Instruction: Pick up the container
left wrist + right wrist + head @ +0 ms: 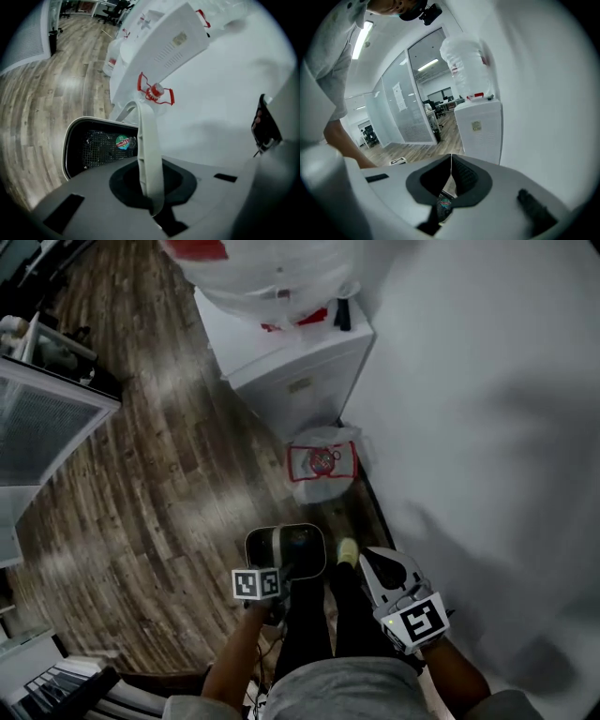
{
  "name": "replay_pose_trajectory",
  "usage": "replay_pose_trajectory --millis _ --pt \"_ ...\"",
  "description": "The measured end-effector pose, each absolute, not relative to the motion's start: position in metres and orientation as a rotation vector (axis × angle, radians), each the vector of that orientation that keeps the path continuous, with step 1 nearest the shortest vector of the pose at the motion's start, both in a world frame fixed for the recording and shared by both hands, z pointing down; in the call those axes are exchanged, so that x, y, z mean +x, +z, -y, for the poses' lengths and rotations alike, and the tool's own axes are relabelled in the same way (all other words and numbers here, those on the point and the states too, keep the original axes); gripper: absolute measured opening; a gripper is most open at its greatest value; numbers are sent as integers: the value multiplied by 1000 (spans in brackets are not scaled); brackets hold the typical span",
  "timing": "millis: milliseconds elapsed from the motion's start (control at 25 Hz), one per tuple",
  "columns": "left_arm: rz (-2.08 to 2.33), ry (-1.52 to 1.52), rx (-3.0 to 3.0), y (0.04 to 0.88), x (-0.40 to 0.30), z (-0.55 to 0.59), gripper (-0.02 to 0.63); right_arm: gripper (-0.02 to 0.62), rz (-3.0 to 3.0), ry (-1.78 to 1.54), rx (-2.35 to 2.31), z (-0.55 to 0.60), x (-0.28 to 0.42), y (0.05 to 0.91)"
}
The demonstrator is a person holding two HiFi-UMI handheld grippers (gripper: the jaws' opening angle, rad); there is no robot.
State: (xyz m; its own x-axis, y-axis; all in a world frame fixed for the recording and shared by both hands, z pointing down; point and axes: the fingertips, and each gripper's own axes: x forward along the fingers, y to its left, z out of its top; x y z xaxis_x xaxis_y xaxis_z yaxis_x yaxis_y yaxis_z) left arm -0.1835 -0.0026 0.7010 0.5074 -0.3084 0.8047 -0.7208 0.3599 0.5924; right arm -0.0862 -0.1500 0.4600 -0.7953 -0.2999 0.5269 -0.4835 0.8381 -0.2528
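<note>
The left tool (151,190) is clamped on the pale upright handle (149,140) of 1 container (93,145); the right tool (451,180) is pressed together with nothing between its jaws.
The container sits just under the left tool, in front of the person's legs (323,634) and over the wooden floor (169,474). It has rounded corners, a cream rim, a dark meshed inside and 1 round green sticker (123,142). Farther off, 1 white bag (322,463) with red print lies on the floor, just before 1 white cabinet (300,381) against the wall (487,427).
</note>
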Motion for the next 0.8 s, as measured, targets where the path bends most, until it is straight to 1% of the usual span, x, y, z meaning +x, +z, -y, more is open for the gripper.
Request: replay_pose_trajectory --millis 200,440,800 --pt "1107 230 1195 632 -195 11 17 25 2604 471 652 165 -84 388" --pt "1125 164 1180 566 -207 16 17 25 2679 414 777 185 -67 311" --pt "1193 41 1195 505 -220 2 18 25 2704 276 900 187 -29 255"
